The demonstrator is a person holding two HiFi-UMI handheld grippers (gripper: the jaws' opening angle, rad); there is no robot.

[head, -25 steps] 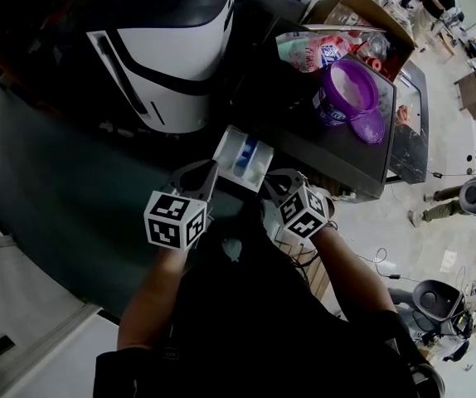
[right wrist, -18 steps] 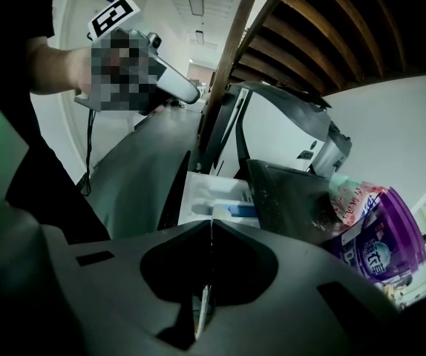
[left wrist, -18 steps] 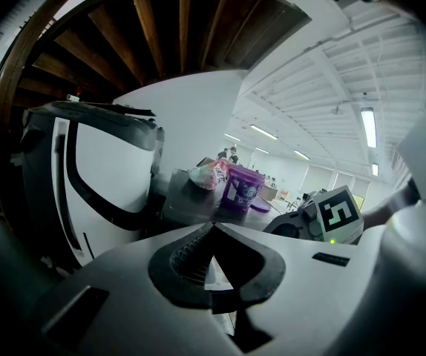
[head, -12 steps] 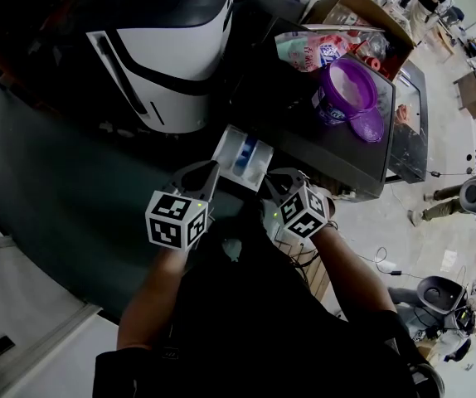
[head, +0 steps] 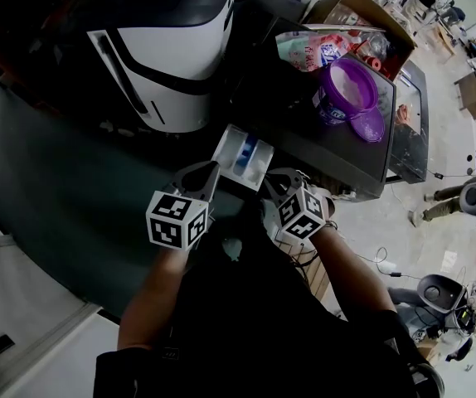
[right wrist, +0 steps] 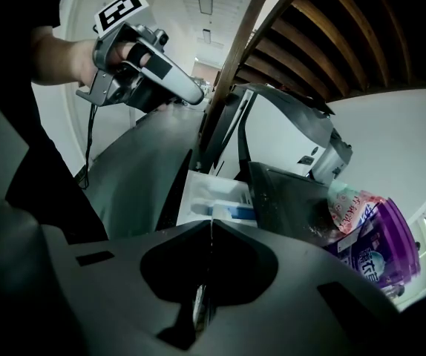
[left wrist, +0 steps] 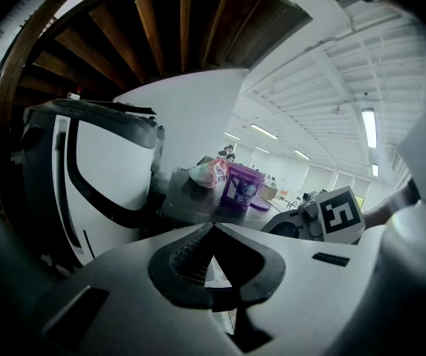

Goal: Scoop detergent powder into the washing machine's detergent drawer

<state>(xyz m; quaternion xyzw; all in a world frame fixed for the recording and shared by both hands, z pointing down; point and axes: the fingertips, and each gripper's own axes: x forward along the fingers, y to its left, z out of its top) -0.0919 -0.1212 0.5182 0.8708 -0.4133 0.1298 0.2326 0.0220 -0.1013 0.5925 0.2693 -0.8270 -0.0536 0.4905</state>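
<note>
Workshop clutter and a dark washer top surround two idle grippers below the open drawer.
Almost nothing has moved over the last second: the left gripper and right gripper, each with jaws together on nothing, hover just under the white detergent drawer at frame centre. The purple detergent tub stands open at upper right beside its lid, so scooping looks not yet begun.
</note>
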